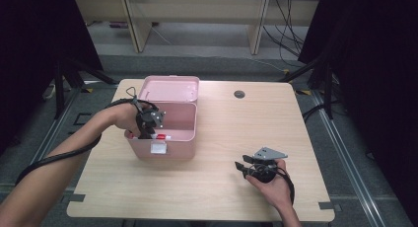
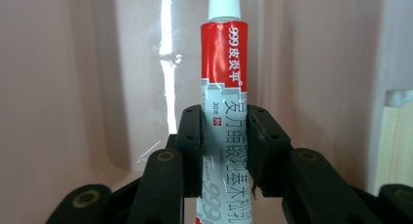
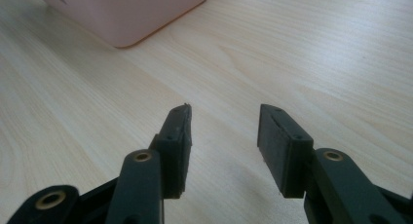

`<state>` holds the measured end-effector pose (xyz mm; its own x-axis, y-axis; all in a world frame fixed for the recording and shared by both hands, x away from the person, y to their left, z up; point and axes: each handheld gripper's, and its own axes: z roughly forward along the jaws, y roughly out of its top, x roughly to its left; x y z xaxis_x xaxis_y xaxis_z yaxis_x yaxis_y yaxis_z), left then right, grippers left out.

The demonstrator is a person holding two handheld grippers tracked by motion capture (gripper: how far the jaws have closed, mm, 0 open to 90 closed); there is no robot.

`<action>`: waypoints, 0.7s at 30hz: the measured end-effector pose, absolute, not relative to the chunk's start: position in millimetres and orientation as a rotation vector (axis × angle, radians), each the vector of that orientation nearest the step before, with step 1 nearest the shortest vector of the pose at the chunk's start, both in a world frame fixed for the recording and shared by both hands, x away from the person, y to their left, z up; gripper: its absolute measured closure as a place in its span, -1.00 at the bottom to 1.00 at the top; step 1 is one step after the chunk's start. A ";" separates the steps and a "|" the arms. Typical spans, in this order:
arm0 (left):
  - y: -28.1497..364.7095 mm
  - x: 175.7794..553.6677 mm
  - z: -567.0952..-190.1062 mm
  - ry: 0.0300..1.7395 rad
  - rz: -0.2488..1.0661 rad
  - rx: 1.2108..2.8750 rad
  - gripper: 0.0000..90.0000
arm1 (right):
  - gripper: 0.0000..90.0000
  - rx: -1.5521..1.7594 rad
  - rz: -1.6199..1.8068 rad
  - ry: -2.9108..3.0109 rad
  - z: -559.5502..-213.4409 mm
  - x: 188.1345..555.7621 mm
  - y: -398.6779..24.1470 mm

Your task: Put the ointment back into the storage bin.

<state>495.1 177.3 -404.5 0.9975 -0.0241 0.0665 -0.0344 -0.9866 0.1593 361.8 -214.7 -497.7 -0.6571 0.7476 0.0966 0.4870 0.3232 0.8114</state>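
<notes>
In the high view, we are holding the left tongs inside the open pink box. In the left gripper view, they are clamping the ointment tube, not yet released. In the right gripper view, our right tongs are gaping empty over the tabletop.

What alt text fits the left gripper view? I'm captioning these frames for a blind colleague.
The left gripper clamps a red, white and grey tube between its two black jaws, white cap pointing up. Behind it are the smooth inner walls of a pink box, with a strip of wooden table at the right edge.
</notes>
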 end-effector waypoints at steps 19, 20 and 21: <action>176.8 499.3 -408.1 -0.030 0.094 2.992 0.54 | 0.27 1.105 1.251 2.311 -497.6 362.0 -215.3; 176.9 499.7 -408.4 -0.030 0.094 2.993 0.54 | 0.27 1.115 1.251 2.310 -497.5 361.6 -215.4; 177.1 500.0 -408.8 -0.025 0.094 2.993 0.54 | 0.27 1.117 1.244 2.300 -497.7 361.5 -215.3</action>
